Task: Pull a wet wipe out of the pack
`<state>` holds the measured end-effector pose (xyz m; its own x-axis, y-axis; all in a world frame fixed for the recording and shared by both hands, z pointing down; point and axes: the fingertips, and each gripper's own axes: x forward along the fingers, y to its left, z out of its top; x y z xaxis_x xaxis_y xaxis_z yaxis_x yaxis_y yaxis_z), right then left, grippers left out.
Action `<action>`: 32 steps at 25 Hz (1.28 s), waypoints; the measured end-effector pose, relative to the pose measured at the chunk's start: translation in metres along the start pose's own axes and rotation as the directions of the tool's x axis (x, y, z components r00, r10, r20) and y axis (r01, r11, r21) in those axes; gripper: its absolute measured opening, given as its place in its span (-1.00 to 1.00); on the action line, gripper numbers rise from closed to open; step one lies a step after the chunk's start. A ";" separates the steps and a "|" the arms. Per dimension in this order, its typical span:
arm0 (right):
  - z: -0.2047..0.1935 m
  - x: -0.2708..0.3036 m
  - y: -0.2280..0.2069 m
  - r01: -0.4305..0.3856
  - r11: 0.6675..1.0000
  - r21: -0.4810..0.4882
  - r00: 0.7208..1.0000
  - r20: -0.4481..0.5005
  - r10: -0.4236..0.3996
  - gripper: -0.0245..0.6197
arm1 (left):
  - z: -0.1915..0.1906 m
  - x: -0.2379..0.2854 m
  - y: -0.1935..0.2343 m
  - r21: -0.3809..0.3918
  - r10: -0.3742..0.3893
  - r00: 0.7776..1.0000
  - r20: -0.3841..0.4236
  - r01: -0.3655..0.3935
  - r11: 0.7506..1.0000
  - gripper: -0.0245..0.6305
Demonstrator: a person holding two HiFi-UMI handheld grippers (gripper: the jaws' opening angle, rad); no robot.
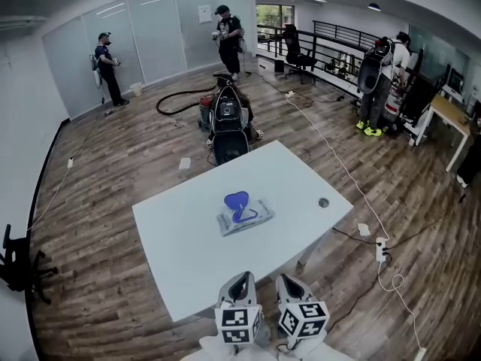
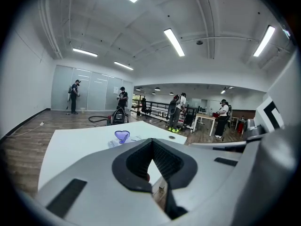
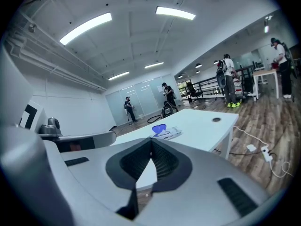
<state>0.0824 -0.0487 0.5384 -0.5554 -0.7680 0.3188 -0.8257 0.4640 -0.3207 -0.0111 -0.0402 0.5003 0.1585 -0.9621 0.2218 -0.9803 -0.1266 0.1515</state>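
The wet wipe pack [image 1: 244, 216] lies flat near the middle of the white table [image 1: 184, 235], its blue heart-shaped lid [image 1: 236, 201] flipped up. Both grippers hang side by side over the table's near edge, well short of the pack. My left gripper [image 1: 240, 278] is shut with nothing in it, and so is my right gripper [image 1: 290, 280]. In the left gripper view the pack [image 2: 123, 138] shows beyond the shut gripper [image 2: 152, 142]. The right gripper view has the pack [image 3: 166, 133] ahead of the shut gripper [image 3: 151, 142].
A round cable hole [image 1: 323, 202] sits near the table's right edge. A black vacuum cleaner [image 1: 228, 125] with a hose stands beyond the far edge. A power strip [image 1: 381, 248] and cables lie on the wood floor to the right. Several people stand far off.
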 end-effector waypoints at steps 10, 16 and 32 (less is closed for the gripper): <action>0.021 0.049 -0.022 -0.016 1.000 -0.008 0.999 -0.039 0.016 -0.90 | 0.017 0.053 0.007 0.005 -0.010 1.000 -0.004 0.010 1.000 -0.93; 0.032 0.076 -0.029 -0.037 0.999 -0.022 0.998 -0.059 0.036 -0.90 | 0.021 0.080 0.015 -0.002 0.000 1.000 -0.013 0.000 1.000 -0.93; 0.033 0.139 -0.049 -0.075 0.997 -0.022 0.987 -0.142 0.071 -0.90 | 0.010 0.136 0.043 -0.043 0.055 0.997 -0.057 -0.057 0.997 -0.93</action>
<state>0.0486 -0.1930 0.5694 -0.6210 -0.6625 0.4188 -0.7838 0.5299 -0.3239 -0.0331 -0.1793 0.5270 0.1110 -0.9524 0.2841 -0.9819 -0.0608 0.1796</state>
